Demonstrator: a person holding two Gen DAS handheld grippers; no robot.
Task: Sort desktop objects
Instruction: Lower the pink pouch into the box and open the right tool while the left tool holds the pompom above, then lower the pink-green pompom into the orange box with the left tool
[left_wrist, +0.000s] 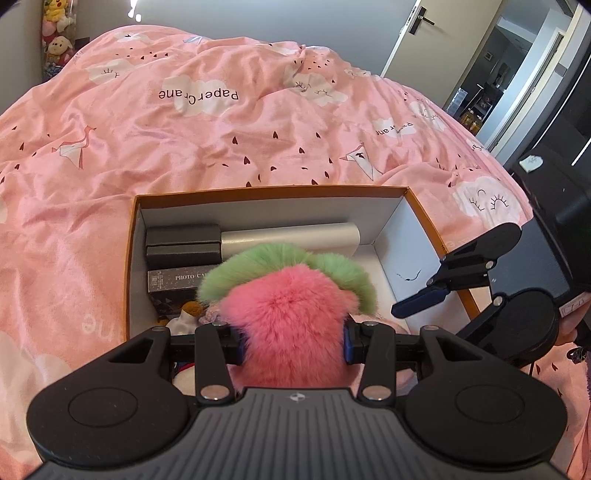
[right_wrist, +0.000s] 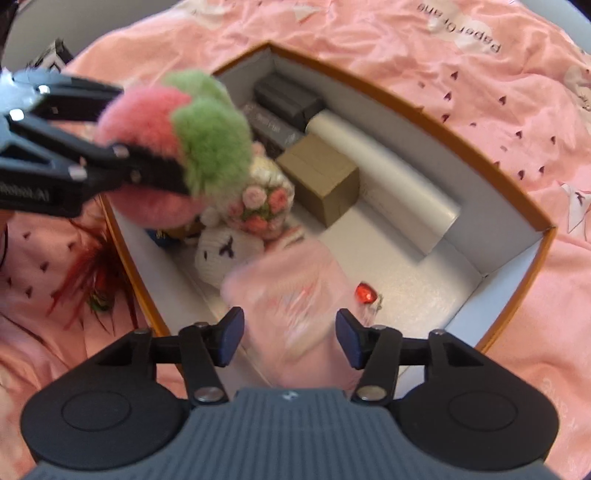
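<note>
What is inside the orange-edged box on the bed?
Inside the box: dark cases, a silver roll, a brown carton, knitted flowers, a white plush, a pink packet, a red gem. The pompom covers the near-left corner.

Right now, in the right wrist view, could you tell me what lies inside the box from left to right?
White knitted toy → brown cardboard box → red gem, all within the orange-rimmed box.
</note>
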